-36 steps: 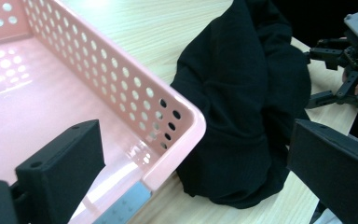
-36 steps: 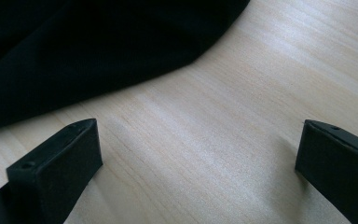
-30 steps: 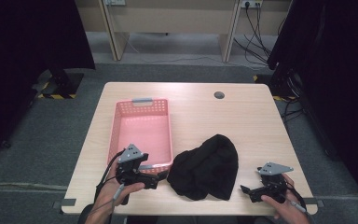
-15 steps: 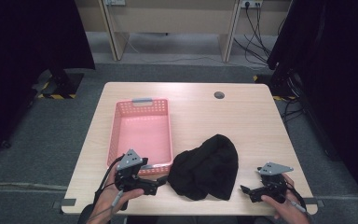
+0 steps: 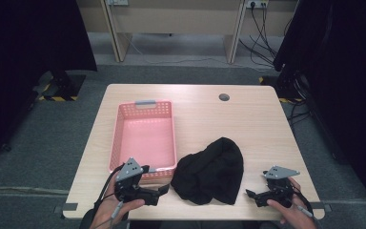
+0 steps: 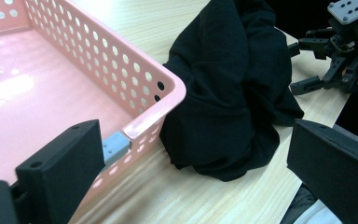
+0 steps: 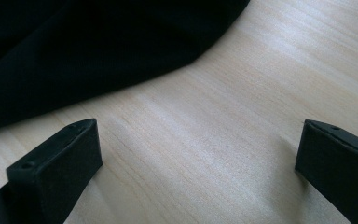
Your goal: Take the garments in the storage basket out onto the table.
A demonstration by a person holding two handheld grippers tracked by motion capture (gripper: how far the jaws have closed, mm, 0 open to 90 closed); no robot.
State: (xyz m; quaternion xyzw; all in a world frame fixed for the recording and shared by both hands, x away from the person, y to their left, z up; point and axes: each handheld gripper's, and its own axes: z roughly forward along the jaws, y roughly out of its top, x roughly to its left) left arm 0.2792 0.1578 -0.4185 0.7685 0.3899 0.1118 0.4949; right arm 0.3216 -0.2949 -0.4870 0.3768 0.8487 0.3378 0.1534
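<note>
A crumpled black cloth (image 5: 209,172) lies on the wooden table near its front edge, just right of a pink perforated basket (image 5: 118,138). My left gripper (image 5: 161,193) sits at the basket's near right corner, open, its jaws pointing at the cloth's left edge with nothing between them. In the left gripper view the basket's corner (image 6: 168,86) and the cloth (image 6: 233,93) lie between the wide jaws of my left gripper (image 6: 196,179). My right gripper (image 5: 250,195) is open on the table just right of the cloth, empty. In the right gripper view the cloth's edge (image 7: 88,51) lies ahead of my right gripper (image 7: 196,163).
The basket is empty, with a grey handle clip (image 5: 145,102) on its far rim. A dark round grommet (image 5: 224,97) sits in the table's far side. Bare wood (image 5: 248,129) spreads across the far right. Desks and cables stand beyond the table.
My left gripper has drifted slightly toward the table's front edge beside the basket corner. The right gripper and the cloth have not moved.
</note>
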